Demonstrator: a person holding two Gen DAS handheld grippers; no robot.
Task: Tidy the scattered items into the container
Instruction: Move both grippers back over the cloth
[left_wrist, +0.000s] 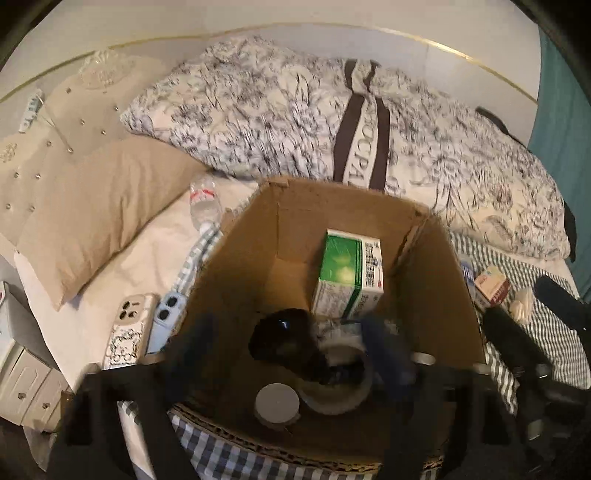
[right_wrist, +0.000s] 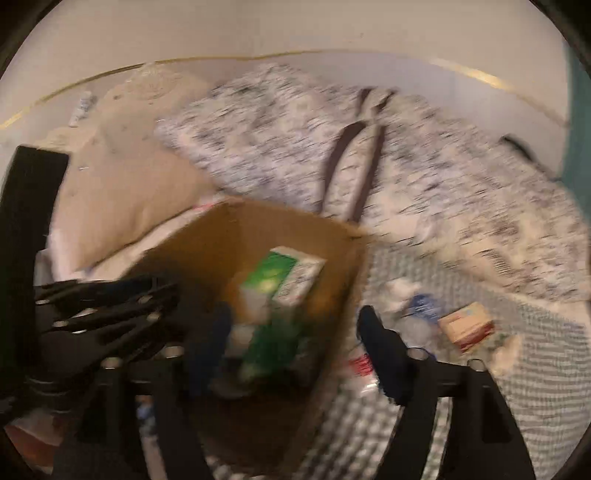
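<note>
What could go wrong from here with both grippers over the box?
1. Left gripper and right gripper crowd the brown cardboard box; they could collide.
2. The tilted green-and-white carton may topple as items land.
3. The clear plastic bottle lies behind the box, easily missed.

Left gripper (left_wrist: 291, 354) is sitting low centre of the left wrist view, jaws spread wide, nothing gripped. Right gripper (right_wrist: 295, 339) is blurring at lower centre of the right wrist view, jaws likewise apart.

We note the bed (left_wrist: 122, 266) carrying cardboard box (left_wrist: 236, 258), tan pillow (left_wrist: 99, 206), floral duvet (left_wrist: 258, 110), two phones (left_wrist: 129, 328), plastic bottle (left_wrist: 204, 203)
</note>
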